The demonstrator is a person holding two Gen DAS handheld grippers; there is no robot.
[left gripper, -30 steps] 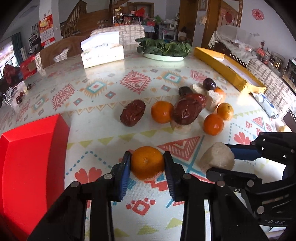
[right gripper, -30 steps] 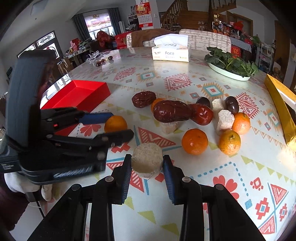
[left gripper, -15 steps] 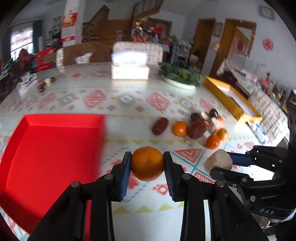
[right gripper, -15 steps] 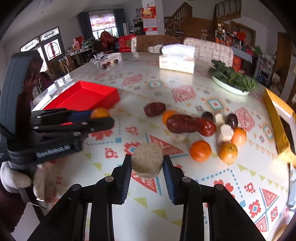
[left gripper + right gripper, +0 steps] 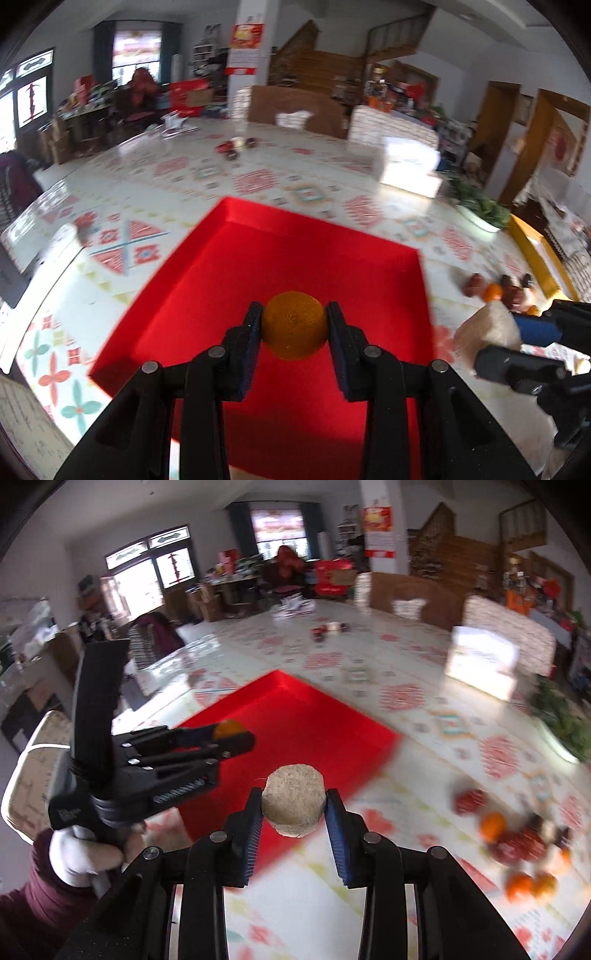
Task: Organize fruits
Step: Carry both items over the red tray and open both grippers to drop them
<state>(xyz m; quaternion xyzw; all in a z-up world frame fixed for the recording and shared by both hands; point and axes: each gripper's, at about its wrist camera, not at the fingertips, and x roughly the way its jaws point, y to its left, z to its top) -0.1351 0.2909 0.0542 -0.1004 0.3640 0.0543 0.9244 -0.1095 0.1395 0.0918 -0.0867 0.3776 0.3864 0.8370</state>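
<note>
My left gripper (image 5: 294, 325) is shut on an orange (image 5: 294, 325) and holds it in the air over the red tray (image 5: 295, 258). It also shows in the right wrist view (image 5: 229, 734), over the tray's near left part. My right gripper (image 5: 293, 805) is shut on a pale beige round chunk (image 5: 293, 801), just past the red tray's (image 5: 295, 716) right edge. That chunk also shows at the right of the left wrist view (image 5: 487, 330). The remaining fruits (image 5: 517, 845), oranges and dark red dates, lie in a blurred cluster at the right.
A white tissue box (image 5: 410, 170) and a plate of greens (image 5: 480, 210) stand at the far side of the patterned table. A yellow box (image 5: 535, 251) lies along the right edge. Small dark items (image 5: 236, 147) sit at the far end.
Both grippers have swung left with their loads. The orange has gone from beside the tray to above it, and the fruit cluster has slid off to the right.
</note>
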